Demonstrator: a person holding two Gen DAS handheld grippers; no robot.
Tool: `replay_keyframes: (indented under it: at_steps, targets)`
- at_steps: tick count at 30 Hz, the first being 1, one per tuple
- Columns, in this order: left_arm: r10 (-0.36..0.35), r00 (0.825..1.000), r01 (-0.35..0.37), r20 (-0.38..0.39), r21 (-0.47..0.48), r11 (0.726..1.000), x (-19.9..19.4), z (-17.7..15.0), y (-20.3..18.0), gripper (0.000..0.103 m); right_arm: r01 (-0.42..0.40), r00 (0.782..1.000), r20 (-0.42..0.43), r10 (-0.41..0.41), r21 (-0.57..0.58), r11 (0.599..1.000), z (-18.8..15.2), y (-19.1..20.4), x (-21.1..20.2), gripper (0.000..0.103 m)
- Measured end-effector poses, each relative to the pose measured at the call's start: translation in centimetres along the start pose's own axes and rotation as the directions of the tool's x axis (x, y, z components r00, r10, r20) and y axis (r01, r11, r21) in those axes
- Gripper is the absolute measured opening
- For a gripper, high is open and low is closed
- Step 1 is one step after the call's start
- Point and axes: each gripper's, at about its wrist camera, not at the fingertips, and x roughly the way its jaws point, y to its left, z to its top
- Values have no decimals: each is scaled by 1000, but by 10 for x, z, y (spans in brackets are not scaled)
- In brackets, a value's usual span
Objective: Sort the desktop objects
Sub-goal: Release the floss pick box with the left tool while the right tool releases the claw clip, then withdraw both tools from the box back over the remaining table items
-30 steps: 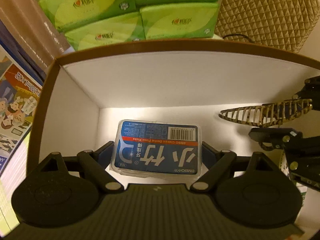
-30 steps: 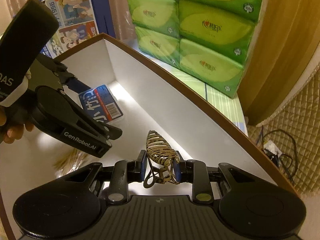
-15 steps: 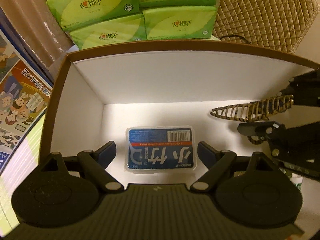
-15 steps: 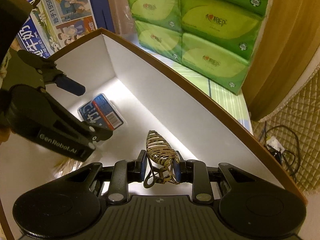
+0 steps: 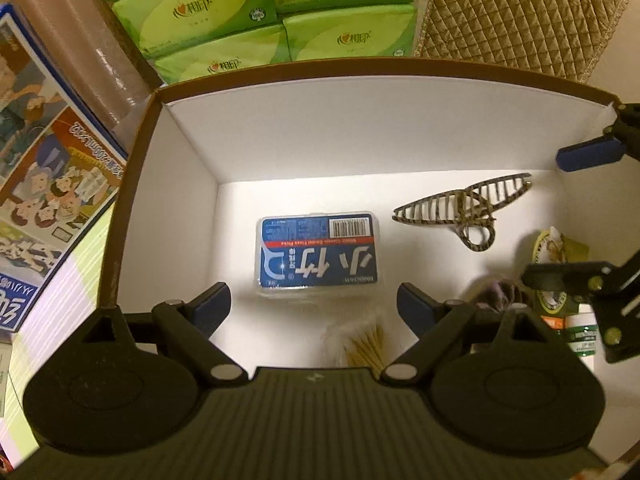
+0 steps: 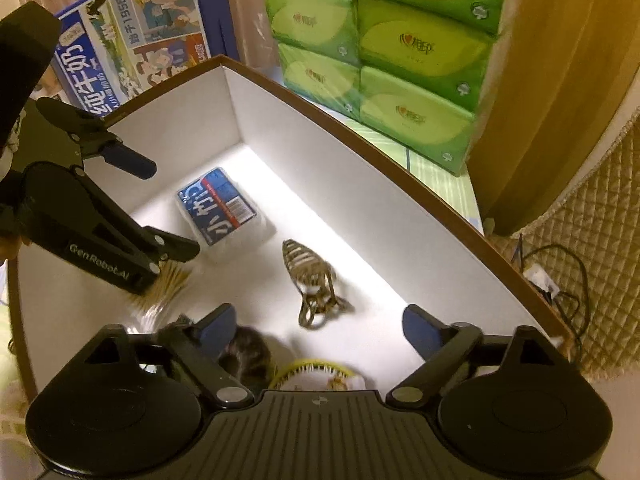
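A blue floss-pick box (image 5: 318,254) lies flat on the floor of a white box with a brown rim (image 5: 132,184); it also shows in the right wrist view (image 6: 218,210). A striped hair claw clip (image 5: 464,210) lies to its right, also in the right wrist view (image 6: 310,278). My left gripper (image 5: 314,308) is open and empty above the floss box. My right gripper (image 6: 316,330) is open and empty above the clip.
A bag of cotton swabs (image 5: 366,346), a dark scrunchie (image 6: 250,350), a yellow round item (image 6: 316,376) and small bottles (image 5: 582,334) lie in the box. Green tissue packs (image 5: 248,20), a milk carton (image 6: 132,44) and a quilted cushion (image 5: 516,12) stand behind it.
My left gripper let go of the floss box and rose. My right gripper opened and dropped the hair clip onto the box floor, then pulled back.
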Motion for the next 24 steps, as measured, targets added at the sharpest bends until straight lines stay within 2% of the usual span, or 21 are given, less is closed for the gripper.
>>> replay_keyframes:
  at_steps: [7, 24]
  targets:
    - [27, 999, -26, 35, -9, 1000, -23, -13, -9, 88, -6, 1000, 27, 6, -5, 1000, -12, 6, -22, 97]
    - [96, 992, -91, 88, -58, 994, -99, -46, -55, 89, -30, 996, 82, 33, -36, 999, -41, 20, -83, 100]
